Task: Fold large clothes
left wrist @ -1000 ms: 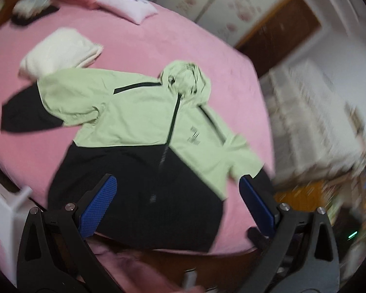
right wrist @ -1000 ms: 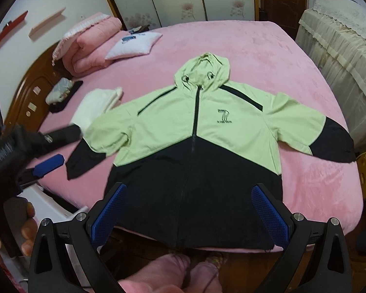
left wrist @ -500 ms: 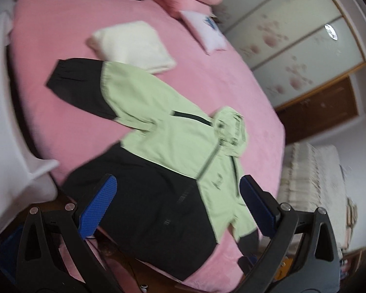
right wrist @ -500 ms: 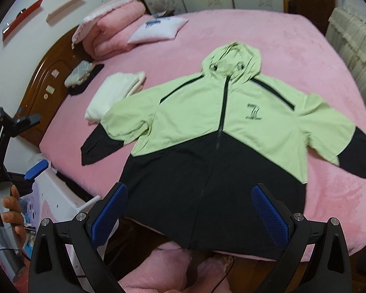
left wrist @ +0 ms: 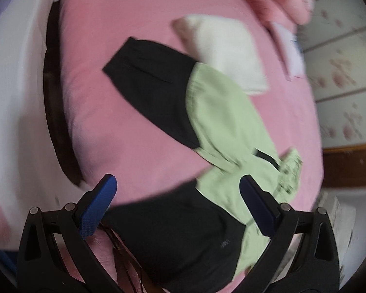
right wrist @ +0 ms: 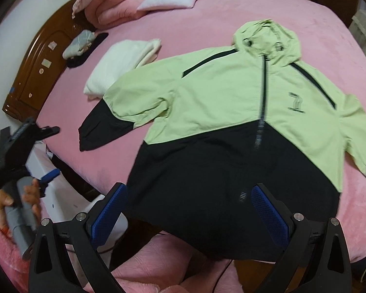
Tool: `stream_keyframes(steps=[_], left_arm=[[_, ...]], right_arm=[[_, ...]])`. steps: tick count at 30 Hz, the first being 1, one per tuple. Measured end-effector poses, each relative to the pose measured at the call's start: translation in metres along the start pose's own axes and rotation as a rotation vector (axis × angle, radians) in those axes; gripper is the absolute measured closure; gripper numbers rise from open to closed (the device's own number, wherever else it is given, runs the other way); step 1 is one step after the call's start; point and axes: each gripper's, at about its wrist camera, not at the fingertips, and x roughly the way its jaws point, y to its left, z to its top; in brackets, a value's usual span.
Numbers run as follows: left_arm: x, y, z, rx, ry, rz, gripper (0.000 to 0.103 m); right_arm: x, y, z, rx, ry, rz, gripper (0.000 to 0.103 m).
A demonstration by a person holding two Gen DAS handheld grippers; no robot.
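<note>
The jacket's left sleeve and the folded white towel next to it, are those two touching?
Touching. In the right wrist view the jacket sleeve's green upper edge overlaps the corner of the folded white towel, with no pink bedding between them.

Matt cloth jacket (right wrist: 231, 112) on plush pink bedspread (right wrist: 207, 19), glossy wooden headboard (right wrist: 39, 68)

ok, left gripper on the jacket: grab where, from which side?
Take the black cuff of the jacket sleeve nearest the left gripper. It lies flat and spread outward on the pink bedspread, its end free, so come in low from the bed's edge, one finger slid under. Both grippers are open.
</note>
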Motion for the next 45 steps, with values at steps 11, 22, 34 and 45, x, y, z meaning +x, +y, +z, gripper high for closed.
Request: stream_keyframes(steps=[11, 22, 34, 45], left_arm=[[0.135, 0.082, 0.078, -0.457, 0.042, 0.155, 0.011], [0.188, 0.120, 0.126, -0.530, -0.057, 0.084, 0.068], [0.110, 0.028, 0.099, -0.041, -0.343, -0.024, 0.101], [0.039, -0.162, -0.102, 0.593, -0.501, -0.220, 0.101]], right_arm=[[0.126, 0.128, 0.039, -0.055, 0.177, -0.009, 0.000], [0.169, 0.156, 0.037, -0.045, 0.234, -0.071, 0.000], [0.155, 0.077, 0.039, 0.132, 0.139, -0.042, 0.000], [0.080, -0.063, 0.082, 0.161, -0.105, 0.028, 0.000]])
